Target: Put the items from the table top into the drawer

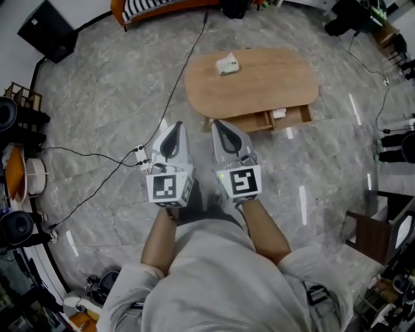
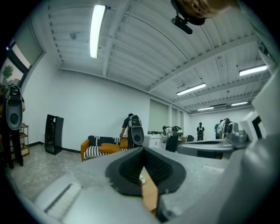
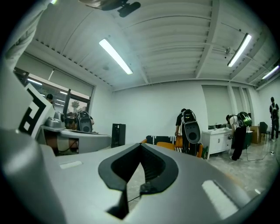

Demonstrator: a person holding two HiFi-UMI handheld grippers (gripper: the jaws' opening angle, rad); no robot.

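An oval wooden table (image 1: 259, 84) stands ahead on the grey floor, with a small white and pale green item (image 1: 227, 65) on its far left part. Under its near edge a wooden drawer (image 1: 269, 120) is pulled out, with something white (image 1: 280, 113) inside. My left gripper (image 1: 176, 124) and right gripper (image 1: 217, 122) are held side by side, level, short of the table, both shut and empty. In the left gripper view the gripper (image 2: 143, 151) has its jaws together, and the table (image 2: 149, 192) shows in the gap behind them. The right gripper (image 3: 141, 146) has its jaws meeting over bare floor.
A black cable (image 1: 175, 84) runs over the floor left of the table to a plug block (image 1: 139, 154). A black speaker (image 1: 48, 23) and an orange sofa (image 1: 149, 6) stand at the back. Gear lines the left wall, and a dark chair (image 1: 373, 237) is on the right. People (image 2: 130, 129) stand far off.
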